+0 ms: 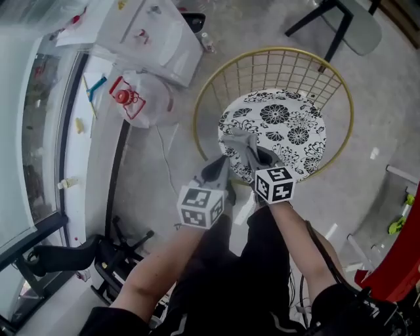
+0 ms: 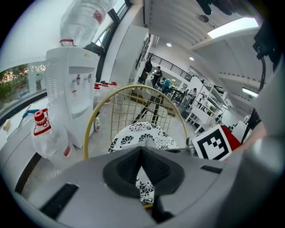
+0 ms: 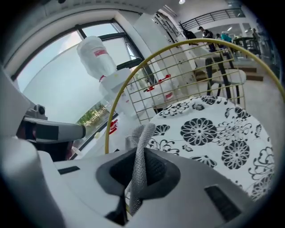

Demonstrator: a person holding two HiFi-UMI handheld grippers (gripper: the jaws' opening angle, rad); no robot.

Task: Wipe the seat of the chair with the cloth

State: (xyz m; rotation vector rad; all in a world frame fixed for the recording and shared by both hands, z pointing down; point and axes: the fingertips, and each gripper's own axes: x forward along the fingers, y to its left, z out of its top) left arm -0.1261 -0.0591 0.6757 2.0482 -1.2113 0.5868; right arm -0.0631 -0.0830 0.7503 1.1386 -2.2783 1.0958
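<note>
The chair has a gold wire frame [image 1: 341, 92] and a round black-and-white flowered seat [image 1: 289, 128], which also shows in the right gripper view [image 3: 213, 133]. A grey mesh cloth [image 1: 239, 140] lies bunched at the seat's near left edge. My right gripper [image 1: 252, 156] is shut on it, and a fold of the cloth [image 3: 142, 133] stands up between the jaws of the right gripper [image 3: 139, 165]. My left gripper [image 1: 220, 169] hovers just beside it at the seat's front edge. In its own view the left gripper [image 2: 141, 150] is shut with nothing in it, above the seat [image 2: 147, 133].
A white water dispenser [image 1: 154, 36] stands on the floor left of the chair, with a clear plastic bag [image 1: 141, 98] beside it. Another chair's black legs [image 1: 328, 20] are at the far right. A black chair base [image 1: 105, 256] sits near my legs.
</note>
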